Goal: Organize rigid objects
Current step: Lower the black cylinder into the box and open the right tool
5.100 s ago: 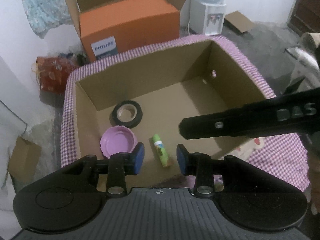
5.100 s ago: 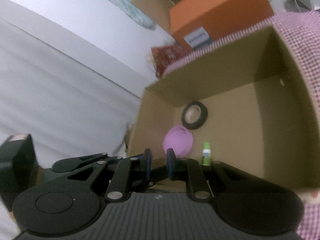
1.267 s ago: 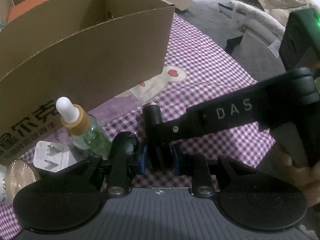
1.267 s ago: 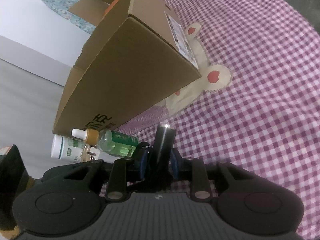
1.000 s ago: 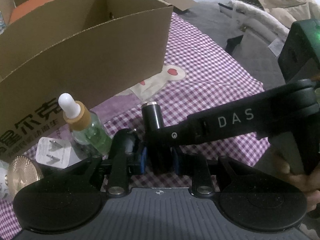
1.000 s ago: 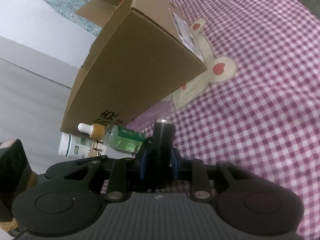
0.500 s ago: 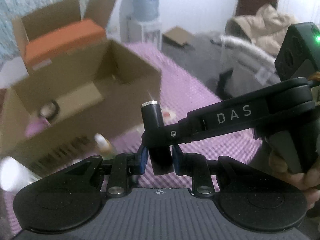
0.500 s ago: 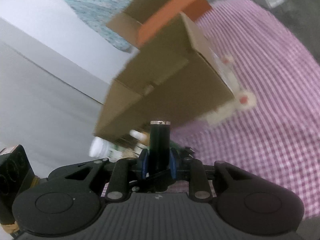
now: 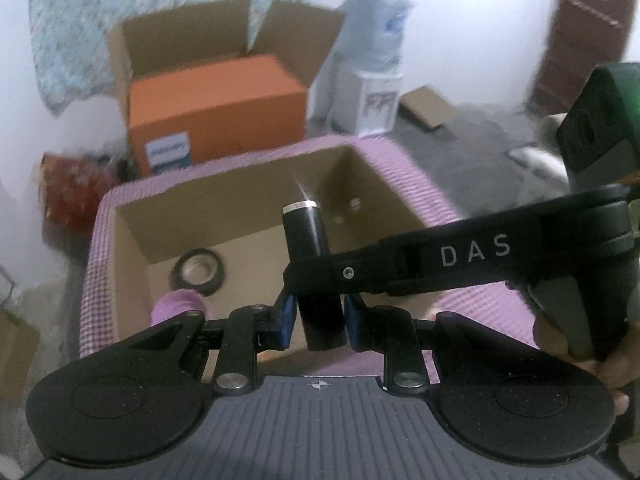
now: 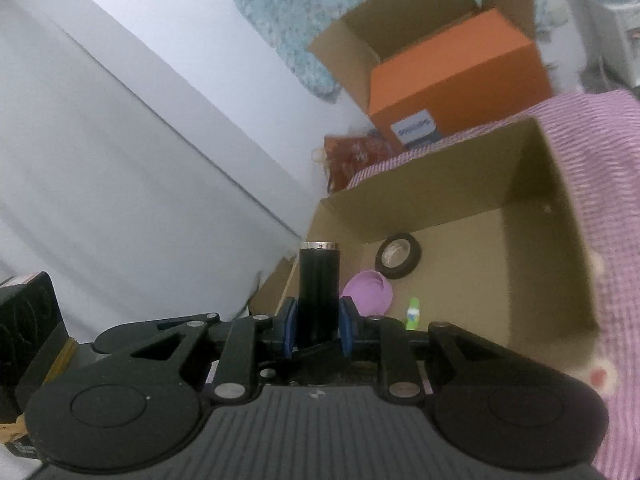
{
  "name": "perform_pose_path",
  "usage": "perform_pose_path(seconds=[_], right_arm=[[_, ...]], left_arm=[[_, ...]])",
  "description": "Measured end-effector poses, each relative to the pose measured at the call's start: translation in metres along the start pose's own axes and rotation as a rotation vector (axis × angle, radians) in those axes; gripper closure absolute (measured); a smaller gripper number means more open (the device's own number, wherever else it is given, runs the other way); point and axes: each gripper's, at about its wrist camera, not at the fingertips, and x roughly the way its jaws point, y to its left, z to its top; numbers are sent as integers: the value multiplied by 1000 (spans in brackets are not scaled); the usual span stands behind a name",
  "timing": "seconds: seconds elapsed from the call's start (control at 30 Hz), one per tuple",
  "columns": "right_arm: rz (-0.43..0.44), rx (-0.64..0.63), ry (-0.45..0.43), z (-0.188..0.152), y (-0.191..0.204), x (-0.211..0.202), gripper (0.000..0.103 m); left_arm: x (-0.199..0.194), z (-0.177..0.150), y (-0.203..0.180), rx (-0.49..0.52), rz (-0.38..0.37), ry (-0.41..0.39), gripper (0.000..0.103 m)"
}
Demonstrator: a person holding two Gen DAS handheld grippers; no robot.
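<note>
A black cylinder (image 9: 306, 236) with a silver rim stands upright between the blue pads of my left gripper (image 9: 318, 316), which is shut on it. My right gripper (image 9: 312, 276) reaches in from the right and clamps the same cylinder higher up. In the right wrist view the cylinder (image 10: 319, 280) sits between the pads of the right gripper (image 10: 318, 328), also shut on it. Beyond and below is the open cardboard box (image 9: 240, 184). It holds a black tape roll (image 10: 398, 256), a purple lid (image 10: 368, 292) and a small green tube (image 10: 413, 312).
The box (image 10: 540, 260) rests on a purple checked cloth (image 9: 404, 172). Behind it stands an open carton with an orange box (image 9: 216, 100), a red bag (image 9: 76, 188) and a water dispenser (image 9: 372, 80). A hand (image 9: 592, 356) grips the right gripper's handle. A white wall (image 10: 140, 140) lies to the left.
Both grippers have risen together with the black cylinder from the cloth beside the box to above its open top. The dropper bottle and plug have dropped out of view.
</note>
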Motion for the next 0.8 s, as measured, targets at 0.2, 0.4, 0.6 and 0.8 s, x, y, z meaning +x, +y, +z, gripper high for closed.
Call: perform_pose_path(seconds=[0.2, 0.4, 0.6, 0.8], right_arm=[[-1, 83, 157, 19, -21, 71, 79], [-40, 143, 261, 24, -40, 116, 79], [-72, 189, 310, 25, -55, 141, 77], [-66, 210, 310, 27, -61, 143, 77]], left_arm=[[49, 12, 36, -57, 37, 154, 78], [86, 9, 51, -83, 74, 271, 78], [90, 8, 52, -82, 114, 287, 77], [82, 11, 47, -64, 129, 271, 77]])
